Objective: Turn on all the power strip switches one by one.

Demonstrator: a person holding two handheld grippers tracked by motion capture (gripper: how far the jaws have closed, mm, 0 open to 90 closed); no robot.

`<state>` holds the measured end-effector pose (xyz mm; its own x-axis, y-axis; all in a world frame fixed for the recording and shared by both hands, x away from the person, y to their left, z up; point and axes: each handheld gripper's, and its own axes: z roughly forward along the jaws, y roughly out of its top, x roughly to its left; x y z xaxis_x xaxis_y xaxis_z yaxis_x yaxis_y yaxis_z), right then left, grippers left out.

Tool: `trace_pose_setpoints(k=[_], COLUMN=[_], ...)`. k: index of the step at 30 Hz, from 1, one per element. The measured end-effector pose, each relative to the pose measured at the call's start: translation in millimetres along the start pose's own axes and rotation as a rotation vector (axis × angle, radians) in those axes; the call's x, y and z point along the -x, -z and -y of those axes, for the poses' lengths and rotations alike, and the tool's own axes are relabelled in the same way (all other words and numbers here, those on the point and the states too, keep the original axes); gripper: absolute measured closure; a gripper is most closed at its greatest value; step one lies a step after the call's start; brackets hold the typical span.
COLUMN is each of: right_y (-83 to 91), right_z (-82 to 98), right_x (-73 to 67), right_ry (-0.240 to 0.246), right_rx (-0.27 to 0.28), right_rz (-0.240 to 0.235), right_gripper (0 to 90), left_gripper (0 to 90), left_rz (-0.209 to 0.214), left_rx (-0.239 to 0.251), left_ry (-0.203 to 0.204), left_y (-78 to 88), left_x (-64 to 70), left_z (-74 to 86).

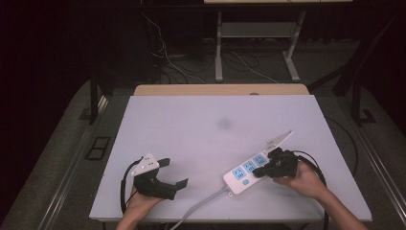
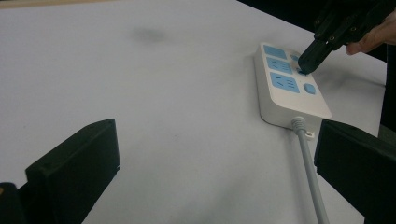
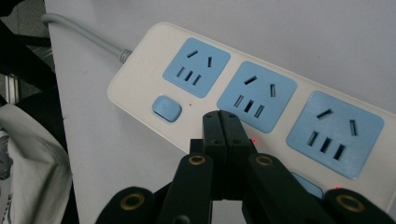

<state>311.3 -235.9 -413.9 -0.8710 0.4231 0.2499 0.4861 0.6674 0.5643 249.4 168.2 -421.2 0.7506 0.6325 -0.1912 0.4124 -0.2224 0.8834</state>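
High view: right claw [image 1: 261,171] closed on power strip [image 1: 245,172] near table edge [image 1: 230,221].

The place looks like a lab or recording room rather than a home. A plain white table [image 1: 220,129] stands on grey carpet [image 1: 62,158] against a dark, curtain-like black surround. Behind it, loose cables [image 1: 167,57] trail across the floor around the white metal legs of another bench [image 1: 219,48]. A floor socket plate [image 1: 98,147] sits in the carpet beside the table.
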Motion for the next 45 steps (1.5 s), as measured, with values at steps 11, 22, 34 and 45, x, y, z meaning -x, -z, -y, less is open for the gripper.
trace_pose_setpoints(k=[11, 22, 34, 45], right_y=[6.7, 14.7, 2.6, -4.2], right_z=[-1.3, -13.0, -26.8, -29.1], right_x=[-8.0, -23.1, -34.1, -30.0], right_ry=[0.008, 0.058, 0.098, 0.103], right_rx=[0.020, 0.025, -0.005, -0.025], right_rz=[-0.003, -0.016, -0.043, -0.048], right_gripper=[90.0, 90.0, 90.0, 90.0], left_gripper=[0.0, 0.0, 0.0, 0.0], left_rz=[-0.002, -0.003, -0.003, -0.003], left_rx=[0.002, 0.001, 0.004, 0.003], left_ry=[0.004, 0.003, 0.004, 0.003], left_y=[0.1, 0.1, 1.2, 1.1], left_x=[0.2, 0.1, 0.0, -0.1], left_z=[0.2, 0.3, 0.2, 0.3])
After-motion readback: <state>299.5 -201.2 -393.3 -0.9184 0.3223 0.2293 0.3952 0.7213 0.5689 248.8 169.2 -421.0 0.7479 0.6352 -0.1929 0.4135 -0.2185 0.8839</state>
